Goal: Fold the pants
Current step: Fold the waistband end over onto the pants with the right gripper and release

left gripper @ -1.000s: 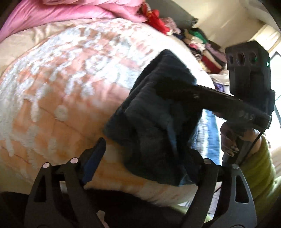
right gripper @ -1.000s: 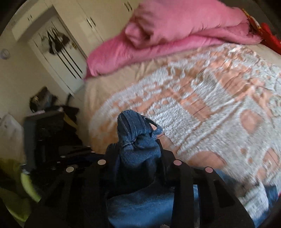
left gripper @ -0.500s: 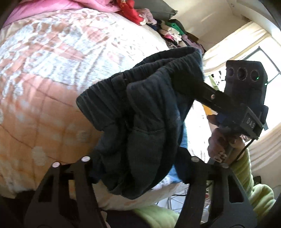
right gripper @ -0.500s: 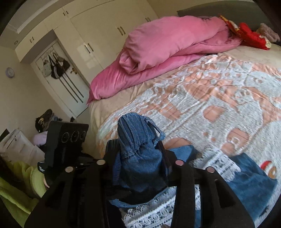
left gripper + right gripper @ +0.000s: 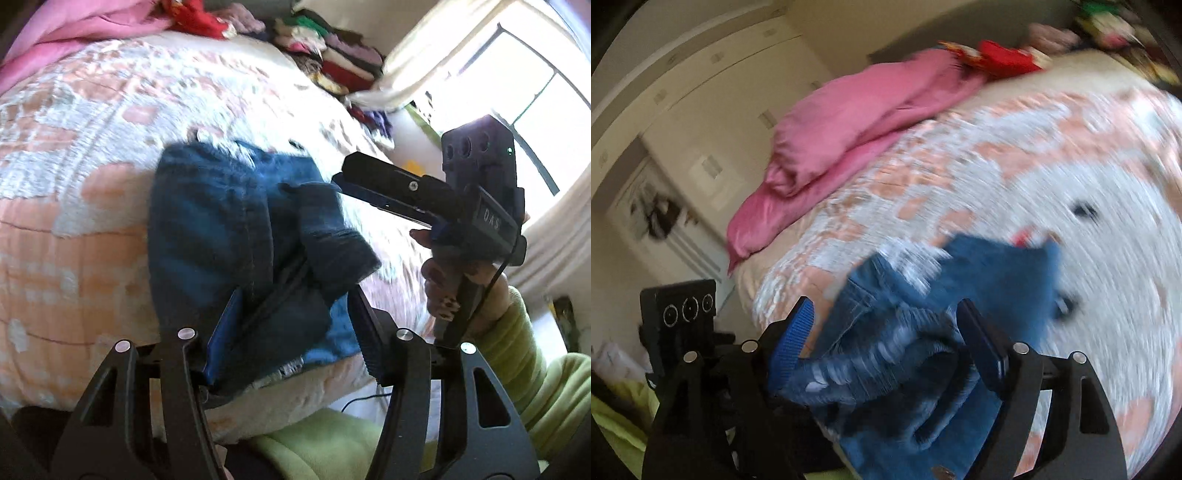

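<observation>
Laying the jeans (image 5: 236,229) down near the bed's front edge looks like the step in hand: the denim sits in a folded bundle on the lace-patterned bedspread (image 5: 92,155), one bunched end rolled over on top. The left gripper (image 5: 295,332) has cloth between its fingers, which have just been closing a little, though whether the pads actually press the fabric I cannot tell, since the cloth hides the contact. The right gripper (image 5: 886,332) has just been opening and its jaws now stand wide; the rolled waistband lies between them with a visible gap beside the blue pad (image 5: 792,339), so it seems let go. In the left view that gripper sits off to the right of the bundle, clear of it, held by a hand (image 5: 454,280) in a green sleeve (image 5: 535,362). My guess is that the next move calls for freeing both grippers, then flattening the rolled end and taking fresh hold of an edge for another fold, without dragging the layers apart. The only writing I can read is "DAS" on the side of the right gripper's body in the left view. A pink duvet (image 5: 857,122) lies at the bed's far end, well apart from the jeans.
</observation>
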A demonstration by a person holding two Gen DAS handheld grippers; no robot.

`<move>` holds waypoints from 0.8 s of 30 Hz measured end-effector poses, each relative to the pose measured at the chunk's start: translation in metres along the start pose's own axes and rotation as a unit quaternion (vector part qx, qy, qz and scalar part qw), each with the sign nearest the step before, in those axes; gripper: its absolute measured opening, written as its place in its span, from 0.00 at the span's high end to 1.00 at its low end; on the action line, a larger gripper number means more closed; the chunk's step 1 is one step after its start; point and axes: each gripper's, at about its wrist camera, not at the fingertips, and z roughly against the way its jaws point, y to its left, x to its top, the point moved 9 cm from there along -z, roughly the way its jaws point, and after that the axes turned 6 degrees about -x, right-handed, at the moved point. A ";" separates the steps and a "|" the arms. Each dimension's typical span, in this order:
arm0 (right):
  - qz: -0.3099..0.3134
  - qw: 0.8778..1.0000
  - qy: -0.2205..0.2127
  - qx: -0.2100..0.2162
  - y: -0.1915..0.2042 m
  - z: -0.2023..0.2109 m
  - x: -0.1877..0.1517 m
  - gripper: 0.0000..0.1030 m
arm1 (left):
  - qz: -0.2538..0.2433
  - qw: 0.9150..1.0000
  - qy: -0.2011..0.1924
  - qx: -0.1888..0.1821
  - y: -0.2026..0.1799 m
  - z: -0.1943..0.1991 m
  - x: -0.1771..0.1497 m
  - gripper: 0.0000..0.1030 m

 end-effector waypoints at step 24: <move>0.028 0.995 0.057 -0.074 -0.015 -0.010 -0.044 0.79 | -0.062 0.997 0.029 0.043 -0.006 -0.017 -0.017 0.37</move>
